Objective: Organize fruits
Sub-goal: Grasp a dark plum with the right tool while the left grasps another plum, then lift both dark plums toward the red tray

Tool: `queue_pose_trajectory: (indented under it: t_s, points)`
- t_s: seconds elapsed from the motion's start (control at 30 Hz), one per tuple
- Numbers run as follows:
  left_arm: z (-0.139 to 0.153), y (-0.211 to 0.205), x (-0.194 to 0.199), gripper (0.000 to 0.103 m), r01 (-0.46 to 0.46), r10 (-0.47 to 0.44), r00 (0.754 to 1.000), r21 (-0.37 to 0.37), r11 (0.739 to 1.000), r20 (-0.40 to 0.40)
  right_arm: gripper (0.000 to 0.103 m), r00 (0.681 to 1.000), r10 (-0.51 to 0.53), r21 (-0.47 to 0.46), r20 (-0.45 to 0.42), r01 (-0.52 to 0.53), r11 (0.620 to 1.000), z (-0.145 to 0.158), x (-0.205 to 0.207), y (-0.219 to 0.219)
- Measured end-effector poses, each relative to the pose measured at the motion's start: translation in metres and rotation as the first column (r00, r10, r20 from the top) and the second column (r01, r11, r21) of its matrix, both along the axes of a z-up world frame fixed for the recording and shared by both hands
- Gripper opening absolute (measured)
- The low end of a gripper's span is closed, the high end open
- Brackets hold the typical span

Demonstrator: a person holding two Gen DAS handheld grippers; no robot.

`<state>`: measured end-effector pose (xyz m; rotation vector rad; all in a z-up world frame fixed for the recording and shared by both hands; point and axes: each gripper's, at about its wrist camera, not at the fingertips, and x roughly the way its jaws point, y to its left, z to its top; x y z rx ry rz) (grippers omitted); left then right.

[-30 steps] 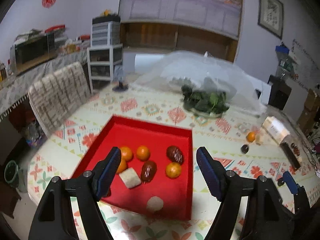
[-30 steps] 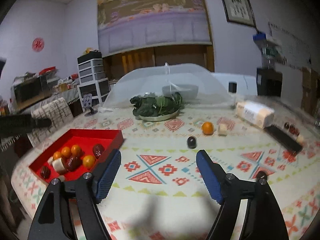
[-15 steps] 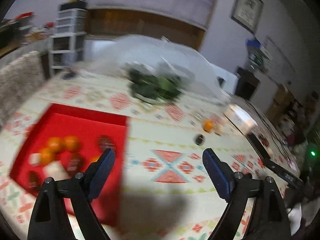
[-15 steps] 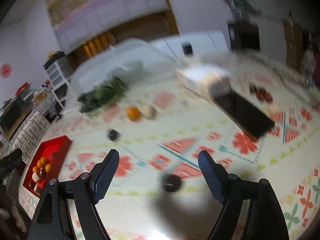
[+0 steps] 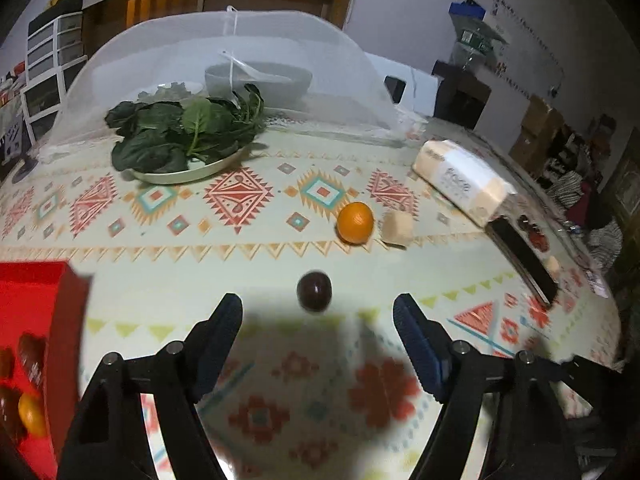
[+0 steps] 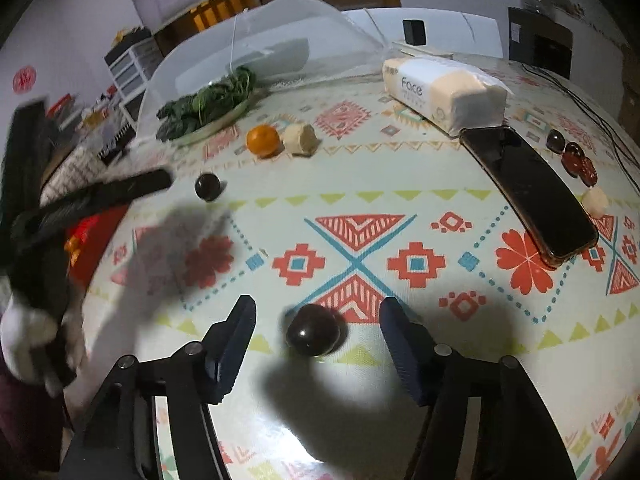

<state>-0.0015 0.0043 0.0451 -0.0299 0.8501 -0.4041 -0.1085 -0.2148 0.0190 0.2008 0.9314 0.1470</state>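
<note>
My left gripper (image 5: 318, 316) is open and empty, just short of a dark round plum (image 5: 314, 291) on the patterned tablecloth. Beyond it lie an orange (image 5: 355, 222) and a pale cut fruit piece (image 5: 398, 225). The red tray (image 5: 60, 320) with several fruits is at the left edge. My right gripper (image 6: 318, 330) is open, its jaws on either side of a second dark plum (image 6: 313, 335), apart from it. The right wrist view also shows the first plum (image 6: 207, 187), the orange (image 6: 262, 141), the pale piece (image 6: 299, 138) and the left gripper's finger (image 6: 120, 192).
A plate of spinach (image 5: 182, 136) and a mesh food cover (image 5: 224, 68) stand at the back. A tissue pack (image 6: 442, 92) and a phone (image 6: 528, 192) lie to the right, with dark red fruits (image 6: 574, 156) and a pale piece (image 6: 595, 201) beyond the phone.
My left gripper swung right from over the red tray to the first dark plum. My right gripper moved forward and down until the second dark plum sat between its open jaws.
</note>
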Motion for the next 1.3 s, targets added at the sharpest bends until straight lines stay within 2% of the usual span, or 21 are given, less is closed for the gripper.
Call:
queue_pose_trajectory:
  t_s: [0.2, 0.23, 0.27, 0.3, 0.33, 0.4, 0.53, 0.63, 0.9, 1.07, 1.3]
  points:
    - [-0.024, -0.022, 0.021, 0.078, 0.006, -0.004, 1.0, 0.078, 0.997, -0.018, 0.055, 1.0, 0.025, -0.021, -0.013, -0.025, 0.999, -0.007, 0.004, 0.0]
    - [-0.028, -0.024, 0.022, 0.074, 0.011, -0.009, 1.0, 0.093, 0.996, -0.019, 0.053, 0.999, 0.031, -0.031, -0.011, -0.031, 0.999, -0.007, 0.005, 0.001]
    - [-0.031, -0.026, 0.024, 0.069, 0.015, -0.013, 1.0, 0.102, 0.995, -0.026, 0.049, 0.999, 0.036, -0.037, -0.009, -0.037, 0.999, -0.007, 0.005, 0.003]
    - [-0.034, -0.028, 0.025, 0.049, 0.022, -0.017, 0.999, 0.108, 0.994, -0.04, 0.042, 0.999, 0.039, -0.045, -0.008, -0.039, 0.998, -0.007, 0.005, 0.004]
    - [-0.034, -0.028, 0.026, 0.034, 0.017, -0.013, 0.999, 0.117, 0.993, -0.038, 0.041, 0.999, 0.042, -0.055, -0.008, -0.042, 0.998, -0.007, 0.005, 0.005]
    - [-0.035, -0.027, 0.026, 0.022, 0.012, -0.007, 0.999, 0.123, 0.992, -0.044, 0.03, 0.998, 0.058, -0.053, -0.008, -0.059, 0.997, -0.007, 0.004, 0.008]
    - [-0.033, -0.019, 0.023, 0.022, 0.002, 0.004, 0.998, 0.091, 0.996, -0.058, 0.029, 0.998, 0.064, -0.09, -0.001, -0.064, 0.994, -0.005, 0.003, 0.015]
    - [-0.028, -0.007, 0.016, 0.022, -0.011, 0.014, 0.998, 0.047, 0.999, -0.065, 0.029, 0.998, 0.063, -0.061, -0.006, -0.063, 0.996, -0.005, 0.005, 0.014]
    - [0.018, 0.064, -0.016, 0.022, -0.103, 0.103, 0.995, -0.115, 0.988, -0.003, 0.029, 0.993, 0.104, -0.015, 0.063, -0.104, 0.994, 0.026, 0.006, 0.033]
    - [0.051, 0.127, -0.045, 0.022, -0.188, 0.205, 0.976, -0.191, 0.963, 0.075, 0.029, 0.978, 0.149, 0.01, 0.144, -0.152, 0.988, 0.061, 0.017, 0.06]
    - [0.082, 0.196, -0.08, 0.022, -0.267, 0.308, 0.938, -0.232, 0.935, 0.158, 0.029, 0.944, 0.187, -0.003, 0.272, -0.193, 0.981, 0.103, 0.034, 0.107]
